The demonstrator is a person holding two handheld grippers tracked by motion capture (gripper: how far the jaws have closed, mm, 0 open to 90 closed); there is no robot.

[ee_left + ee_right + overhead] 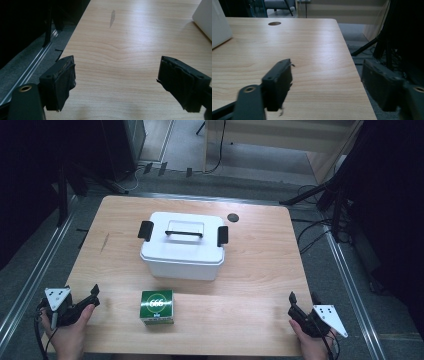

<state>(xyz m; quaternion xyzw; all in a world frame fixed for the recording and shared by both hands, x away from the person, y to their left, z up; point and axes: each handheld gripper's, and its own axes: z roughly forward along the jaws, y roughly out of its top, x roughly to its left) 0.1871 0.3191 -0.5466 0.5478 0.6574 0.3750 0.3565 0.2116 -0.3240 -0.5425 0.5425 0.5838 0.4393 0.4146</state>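
Observation:
A white lidded storage box (182,246) with black side latches and a black handle stands in the middle of the wooden table (260,265). In front of it sits a small green box (157,307) with a white round logo. My left gripper (85,298) rests at the table's front left corner, open and holding nothing; its jaws (116,83) stand wide apart over bare wood. My right gripper (303,300) is at the front right corner, also open with nothing between its jaws (329,86). The white box's corner (203,21) shows at the left gripper view's upper right.
A dark round hole (233,217) lies in the table behind the white box, and shows as a hole (274,23) in the right gripper view. Dark stands and cables (330,200) crowd the floor to the right. Metal rails (30,280) run along the floor on the left.

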